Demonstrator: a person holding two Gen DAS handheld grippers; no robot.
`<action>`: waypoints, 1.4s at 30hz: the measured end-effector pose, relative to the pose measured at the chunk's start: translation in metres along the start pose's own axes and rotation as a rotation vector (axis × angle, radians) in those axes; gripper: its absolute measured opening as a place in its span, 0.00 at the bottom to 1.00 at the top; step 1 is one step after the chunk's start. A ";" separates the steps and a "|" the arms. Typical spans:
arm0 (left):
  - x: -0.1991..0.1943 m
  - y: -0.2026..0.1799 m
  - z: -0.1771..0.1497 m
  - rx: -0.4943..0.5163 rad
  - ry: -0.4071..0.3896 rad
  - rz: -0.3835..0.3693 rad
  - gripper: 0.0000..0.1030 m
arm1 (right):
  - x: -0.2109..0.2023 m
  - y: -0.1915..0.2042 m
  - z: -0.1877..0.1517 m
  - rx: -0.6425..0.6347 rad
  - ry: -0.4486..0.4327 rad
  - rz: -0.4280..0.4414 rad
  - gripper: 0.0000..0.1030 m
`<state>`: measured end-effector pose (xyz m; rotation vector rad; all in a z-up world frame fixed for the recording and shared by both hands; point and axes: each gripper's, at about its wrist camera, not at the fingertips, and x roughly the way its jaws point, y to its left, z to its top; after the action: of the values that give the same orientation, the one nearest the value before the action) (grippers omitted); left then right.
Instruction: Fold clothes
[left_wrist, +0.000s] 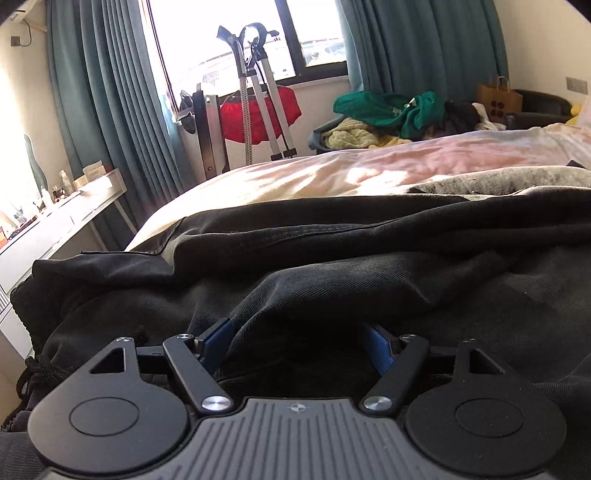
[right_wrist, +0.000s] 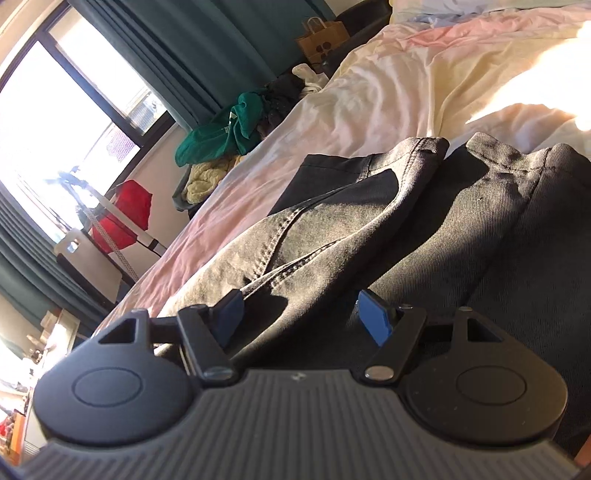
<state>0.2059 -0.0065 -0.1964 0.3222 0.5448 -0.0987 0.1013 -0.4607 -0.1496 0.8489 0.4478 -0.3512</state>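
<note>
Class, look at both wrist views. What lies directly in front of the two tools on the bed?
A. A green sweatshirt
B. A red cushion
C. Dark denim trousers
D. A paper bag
C: the dark denim trousers spread on the bed fill the area ahead of the right tool and the left tool; their stitched seams and hems show.

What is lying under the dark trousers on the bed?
The dark trousers lie on a pale, wrinkled bed sheet, visible all around them. Whatever is directly beneath the cloth is covered.
</note>
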 end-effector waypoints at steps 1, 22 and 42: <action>0.002 -0.001 0.000 -0.001 -0.004 0.011 0.74 | 0.001 -0.004 0.003 0.034 0.003 0.012 0.70; 0.017 0.043 0.031 -0.133 -0.087 -0.094 0.09 | 0.125 -0.012 0.081 0.076 -0.054 -0.099 0.08; 0.008 0.052 0.005 -0.056 -0.067 -0.337 0.09 | 0.129 -0.054 0.086 0.052 -0.062 -0.210 0.07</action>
<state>0.2239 0.0409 -0.1823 0.1693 0.5306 -0.4174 0.2061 -0.5767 -0.2000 0.8409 0.4727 -0.5836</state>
